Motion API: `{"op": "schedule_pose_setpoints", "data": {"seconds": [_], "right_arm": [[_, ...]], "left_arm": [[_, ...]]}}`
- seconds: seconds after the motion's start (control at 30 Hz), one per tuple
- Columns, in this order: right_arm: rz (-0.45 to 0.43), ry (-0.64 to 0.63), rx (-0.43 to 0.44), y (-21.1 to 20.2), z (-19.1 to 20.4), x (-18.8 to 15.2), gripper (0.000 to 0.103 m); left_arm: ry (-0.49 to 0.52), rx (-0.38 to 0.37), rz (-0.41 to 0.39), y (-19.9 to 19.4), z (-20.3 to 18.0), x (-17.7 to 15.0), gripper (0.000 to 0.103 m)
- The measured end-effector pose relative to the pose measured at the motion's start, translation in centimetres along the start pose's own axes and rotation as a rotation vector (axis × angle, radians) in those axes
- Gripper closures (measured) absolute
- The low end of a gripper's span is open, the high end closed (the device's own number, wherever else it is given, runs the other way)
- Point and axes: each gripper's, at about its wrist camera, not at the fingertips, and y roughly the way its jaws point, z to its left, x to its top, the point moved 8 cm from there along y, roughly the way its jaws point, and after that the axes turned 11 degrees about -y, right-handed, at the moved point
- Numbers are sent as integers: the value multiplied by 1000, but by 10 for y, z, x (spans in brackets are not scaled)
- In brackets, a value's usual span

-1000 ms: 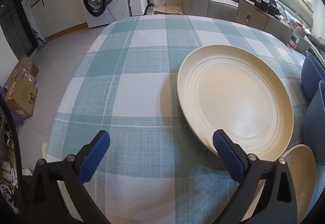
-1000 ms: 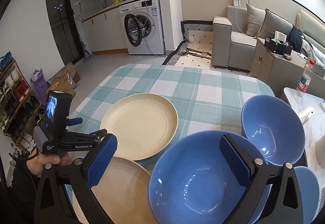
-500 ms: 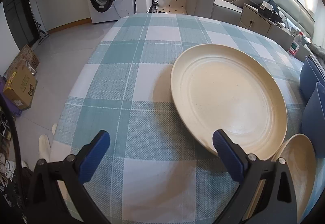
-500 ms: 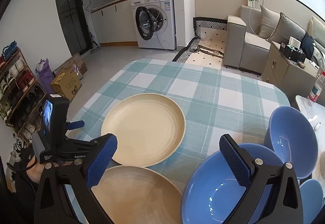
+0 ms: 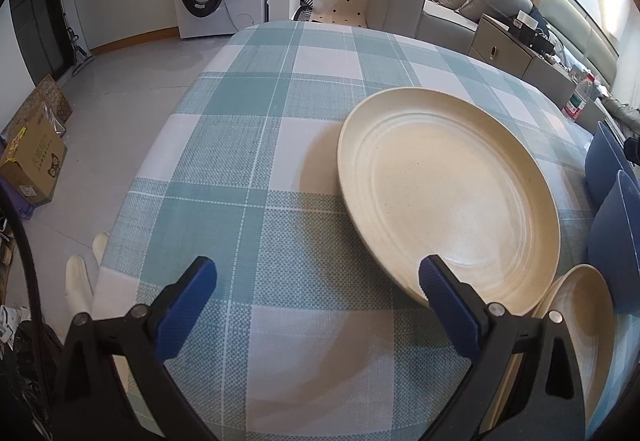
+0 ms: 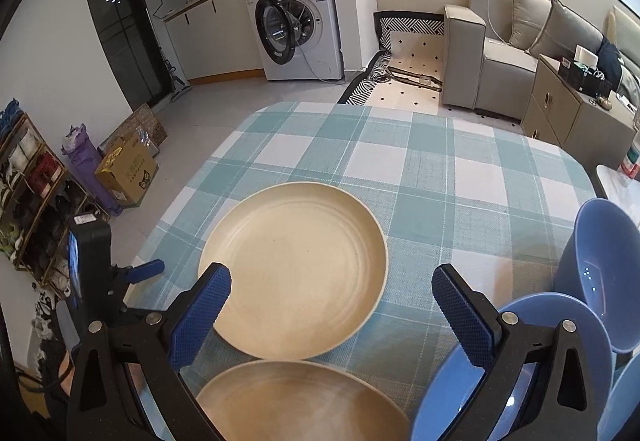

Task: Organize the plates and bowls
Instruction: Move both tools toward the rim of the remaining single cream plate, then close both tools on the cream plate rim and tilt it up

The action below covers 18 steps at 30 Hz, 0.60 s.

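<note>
A cream plate (image 5: 448,193) lies on the checked tablecloth (image 5: 260,169); it also shows in the right wrist view (image 6: 296,265). A second cream plate (image 6: 296,401) lies nearer, seen at the lower right of the left wrist view (image 5: 584,329). Two blue bowls (image 6: 600,273) (image 6: 472,385) stand at the right; they show at the right edge of the left wrist view (image 5: 612,241). My left gripper (image 5: 316,293) is open and empty over the cloth, left of the plate; it appears from outside in the right wrist view (image 6: 120,281). My right gripper (image 6: 332,309) is open and empty above the plates.
A third blue bowl (image 6: 624,393) shows at the lower right corner. Beyond the table are a washing machine (image 6: 296,25), a sofa (image 6: 500,49), a side cabinet (image 6: 568,113), a cardboard box (image 6: 128,169) and a shoe rack (image 6: 32,193) on the floor.
My right gripper has moved left, from over the near blue bowl to over the plates. My left gripper has shifted slightly; both stay open.
</note>
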Motion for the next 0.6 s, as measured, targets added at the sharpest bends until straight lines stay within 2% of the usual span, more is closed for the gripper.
{"op": "schedule_pose_setpoints", "data": {"seconds": [0.2,0.6], "right_arm": [[18,43,2,12,-7,2,1],[45,9,-2,28,8,5,1]], "left_arm": [[0,2,3,0,2,1,2],[-19,30,-3,-2,25,6,2]]}}
